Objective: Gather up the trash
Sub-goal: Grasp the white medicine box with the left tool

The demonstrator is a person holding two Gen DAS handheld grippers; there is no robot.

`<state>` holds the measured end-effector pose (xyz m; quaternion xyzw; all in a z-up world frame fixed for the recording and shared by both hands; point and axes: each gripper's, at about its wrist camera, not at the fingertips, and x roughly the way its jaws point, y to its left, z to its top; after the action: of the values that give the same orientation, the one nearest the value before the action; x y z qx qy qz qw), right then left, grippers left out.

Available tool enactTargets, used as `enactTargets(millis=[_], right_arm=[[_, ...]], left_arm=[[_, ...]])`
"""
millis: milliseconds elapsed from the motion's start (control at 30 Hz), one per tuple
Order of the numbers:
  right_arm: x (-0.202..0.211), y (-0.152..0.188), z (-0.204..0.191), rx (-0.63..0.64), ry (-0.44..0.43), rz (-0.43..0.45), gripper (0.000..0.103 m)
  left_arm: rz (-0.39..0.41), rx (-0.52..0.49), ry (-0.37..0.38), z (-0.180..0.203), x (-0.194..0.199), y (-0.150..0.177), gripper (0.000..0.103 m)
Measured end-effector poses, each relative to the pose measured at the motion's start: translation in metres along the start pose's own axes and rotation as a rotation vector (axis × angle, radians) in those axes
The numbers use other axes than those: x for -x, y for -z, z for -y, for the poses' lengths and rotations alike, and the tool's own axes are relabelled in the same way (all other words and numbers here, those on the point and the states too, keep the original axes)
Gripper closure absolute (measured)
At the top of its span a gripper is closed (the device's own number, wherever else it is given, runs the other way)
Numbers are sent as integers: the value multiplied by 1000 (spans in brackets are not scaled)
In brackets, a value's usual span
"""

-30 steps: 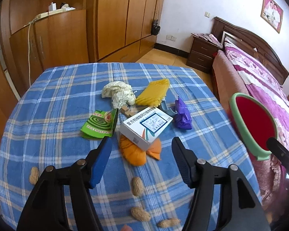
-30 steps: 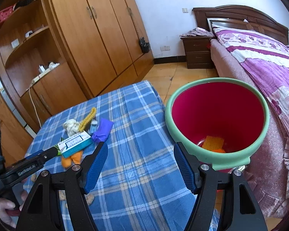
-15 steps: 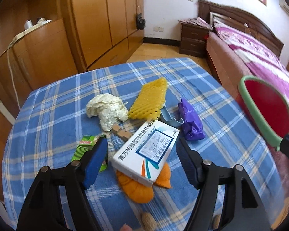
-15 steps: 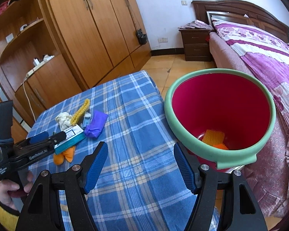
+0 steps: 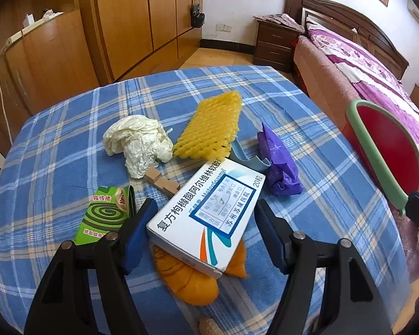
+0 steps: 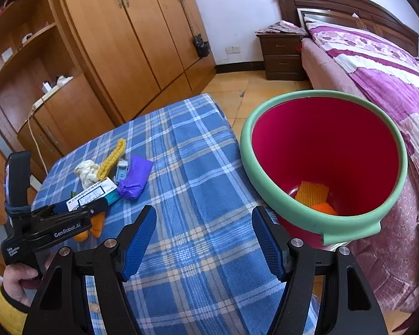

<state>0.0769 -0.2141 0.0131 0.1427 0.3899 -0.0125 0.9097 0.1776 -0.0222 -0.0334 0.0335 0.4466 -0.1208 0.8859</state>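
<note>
Left wrist: close above table litter, angled down.
Right wrist: farther back, facing bin.
Shared: table, bin.

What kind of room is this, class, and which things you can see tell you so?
Most likely a home bedroom: a bed with a floral purple cover, a nightstand beside it, and tall wooden wardrobes along the wall.

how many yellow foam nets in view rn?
2. One yellow foam net lies on the table among the trash, beyond the white medicine box. Another net sits inside the red bin. More may be hidden.
</note>
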Motion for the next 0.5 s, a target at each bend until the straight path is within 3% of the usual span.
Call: enactTargets(millis=[500], right_arm=[[-8, -3, -11, 9, -5, -9, 31]], left_arm=[[159, 181, 63, -24, 61, 10, 35]])
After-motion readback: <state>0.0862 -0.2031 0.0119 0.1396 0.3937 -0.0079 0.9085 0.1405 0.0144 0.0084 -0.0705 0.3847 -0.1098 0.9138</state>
